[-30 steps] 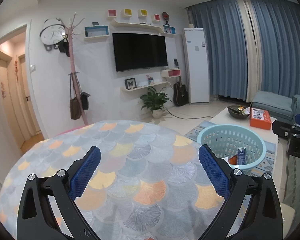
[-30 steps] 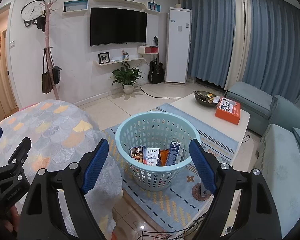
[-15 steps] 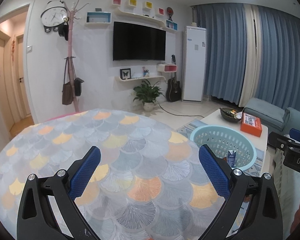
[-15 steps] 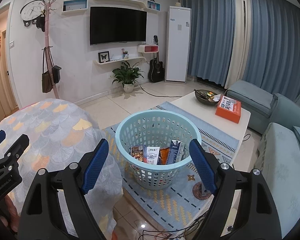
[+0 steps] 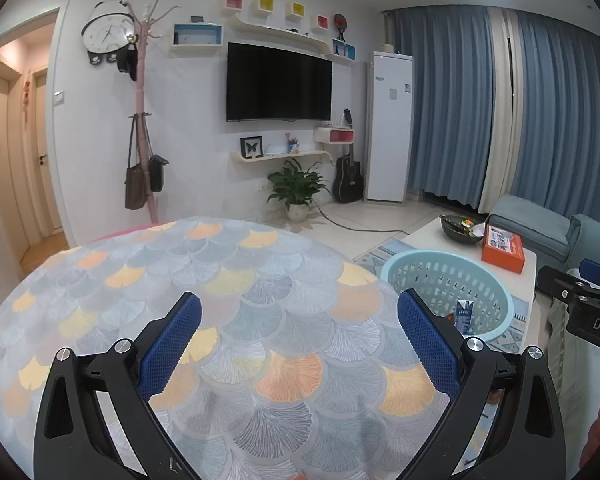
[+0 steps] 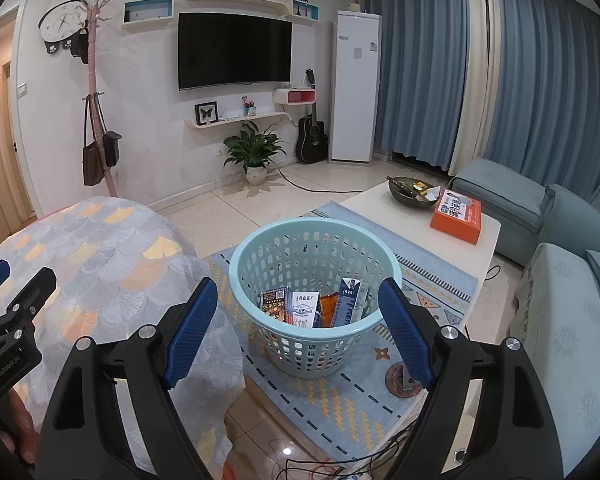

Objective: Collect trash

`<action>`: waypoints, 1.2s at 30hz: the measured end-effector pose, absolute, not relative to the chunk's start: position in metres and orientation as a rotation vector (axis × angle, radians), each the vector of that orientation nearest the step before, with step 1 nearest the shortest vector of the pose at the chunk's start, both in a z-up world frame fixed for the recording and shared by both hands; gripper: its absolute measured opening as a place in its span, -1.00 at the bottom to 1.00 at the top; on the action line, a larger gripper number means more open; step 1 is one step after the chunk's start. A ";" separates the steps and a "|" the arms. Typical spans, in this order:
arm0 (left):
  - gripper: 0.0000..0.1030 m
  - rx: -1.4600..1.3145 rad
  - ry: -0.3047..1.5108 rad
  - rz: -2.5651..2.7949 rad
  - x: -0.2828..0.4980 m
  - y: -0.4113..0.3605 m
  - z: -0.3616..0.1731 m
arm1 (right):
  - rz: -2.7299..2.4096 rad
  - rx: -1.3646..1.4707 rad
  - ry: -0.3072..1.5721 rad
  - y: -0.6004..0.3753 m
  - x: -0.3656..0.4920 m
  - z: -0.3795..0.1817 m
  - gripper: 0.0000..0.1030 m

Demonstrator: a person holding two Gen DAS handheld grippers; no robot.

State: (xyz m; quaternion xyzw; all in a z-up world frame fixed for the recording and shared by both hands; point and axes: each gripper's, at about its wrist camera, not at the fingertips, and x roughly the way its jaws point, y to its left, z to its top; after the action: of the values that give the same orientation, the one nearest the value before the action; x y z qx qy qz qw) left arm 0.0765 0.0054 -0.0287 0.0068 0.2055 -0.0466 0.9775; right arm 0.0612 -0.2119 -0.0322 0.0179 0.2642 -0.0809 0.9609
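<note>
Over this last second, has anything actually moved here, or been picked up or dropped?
Only the left gripper shifted: its view levelled out, and the table and basket sit differently in its picture. Nothing was grasped or released; both grippers are open and empty. The right gripper kept its place above the basket, and the cartons inside lie as before.
</note>
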 end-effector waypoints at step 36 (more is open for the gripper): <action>0.85 0.019 0.430 -0.083 0.077 0.006 -0.034 | -0.162 0.058 0.561 -0.214 0.065 -0.041 0.52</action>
State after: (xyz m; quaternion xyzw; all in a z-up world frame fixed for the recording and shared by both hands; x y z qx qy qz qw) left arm 0.0775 0.0057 -0.0343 0.0096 0.2135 -0.0410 0.9760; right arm 0.0646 -0.2141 -0.0411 0.0284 0.2765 -0.0797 0.9573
